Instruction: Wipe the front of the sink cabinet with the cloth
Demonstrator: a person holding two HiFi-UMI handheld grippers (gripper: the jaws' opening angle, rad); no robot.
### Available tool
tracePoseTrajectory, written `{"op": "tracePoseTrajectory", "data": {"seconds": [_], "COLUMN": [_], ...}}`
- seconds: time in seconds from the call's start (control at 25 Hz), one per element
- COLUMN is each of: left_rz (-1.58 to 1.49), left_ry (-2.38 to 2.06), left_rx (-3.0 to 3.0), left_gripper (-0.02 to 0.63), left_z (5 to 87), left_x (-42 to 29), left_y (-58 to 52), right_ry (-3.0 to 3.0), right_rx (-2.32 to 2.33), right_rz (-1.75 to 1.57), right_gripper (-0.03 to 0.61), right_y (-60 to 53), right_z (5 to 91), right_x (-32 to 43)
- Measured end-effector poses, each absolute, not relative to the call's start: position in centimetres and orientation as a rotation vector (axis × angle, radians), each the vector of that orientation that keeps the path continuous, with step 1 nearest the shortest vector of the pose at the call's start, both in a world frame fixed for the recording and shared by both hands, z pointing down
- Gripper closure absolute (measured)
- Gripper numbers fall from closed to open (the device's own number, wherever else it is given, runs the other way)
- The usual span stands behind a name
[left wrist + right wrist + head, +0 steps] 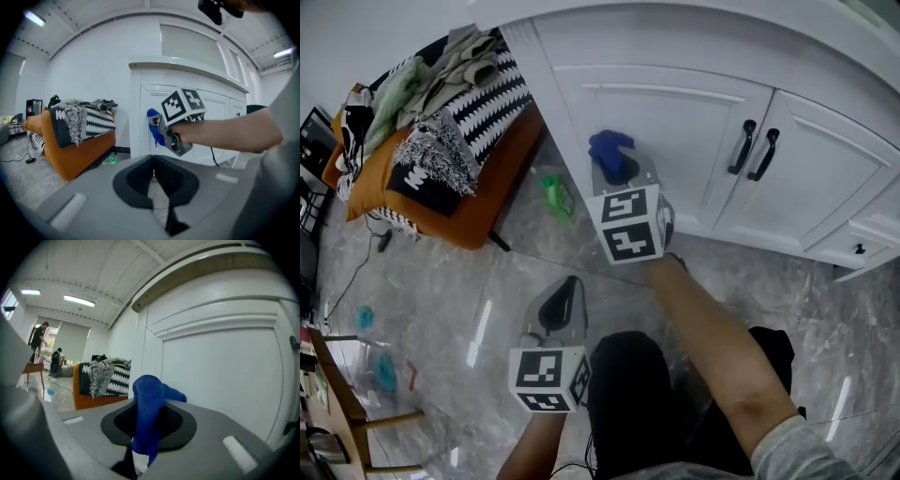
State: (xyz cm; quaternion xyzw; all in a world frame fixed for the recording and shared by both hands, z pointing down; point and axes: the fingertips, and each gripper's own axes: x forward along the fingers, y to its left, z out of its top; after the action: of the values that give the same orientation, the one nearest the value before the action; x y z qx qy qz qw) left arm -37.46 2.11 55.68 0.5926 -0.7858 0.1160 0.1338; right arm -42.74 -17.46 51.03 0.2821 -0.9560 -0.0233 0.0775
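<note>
R claw [615,165] was clamped on the blue cloth [610,147], bunched up against the sink cabinet's [675,122] left door near its outer edge, while the L claw [565,302] hung lower over the floor, jaws together w/ nothing between, orange sofa [478,211] nearby.

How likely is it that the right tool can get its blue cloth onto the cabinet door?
Very likely, yes. The right tool, shut on the cloth, points at the left door from close by, nothing between them; the left tool hangs lower, out of the way.
</note>
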Motion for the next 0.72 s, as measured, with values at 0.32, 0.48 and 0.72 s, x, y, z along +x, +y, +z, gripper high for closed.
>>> {"op": "tracePoseTrajectory", "data": {"seconds": [0.32, 0.48, 0.72], "left_rz": [0.366, 0.371, 0.389], "left_ry": [-2.244, -2.230, -2.190], "left_rx": [1.721, 1.759, 1.819], "left_gripper": [0.603, 0.603, 0.603], "left_z": [57.2, 57.1, 57.3], "left_x": [-36.8, -35.7, -33.1], "left_y": [2.0, 0.8, -1.4], "right_ry": [-2.738, -2.739, -2.744], "right_rx": [0.862, 0.914, 0.992], "right_rz": [-0.106, -0.078, 0.004], "right_gripper": [0.508, 0.508, 0.508], "right_y": [-18.3, -19.2, -21.1], "right_z": [56.0, 55.9, 56.0], "right_x": [-40.1, -37.7, -32.3]}}
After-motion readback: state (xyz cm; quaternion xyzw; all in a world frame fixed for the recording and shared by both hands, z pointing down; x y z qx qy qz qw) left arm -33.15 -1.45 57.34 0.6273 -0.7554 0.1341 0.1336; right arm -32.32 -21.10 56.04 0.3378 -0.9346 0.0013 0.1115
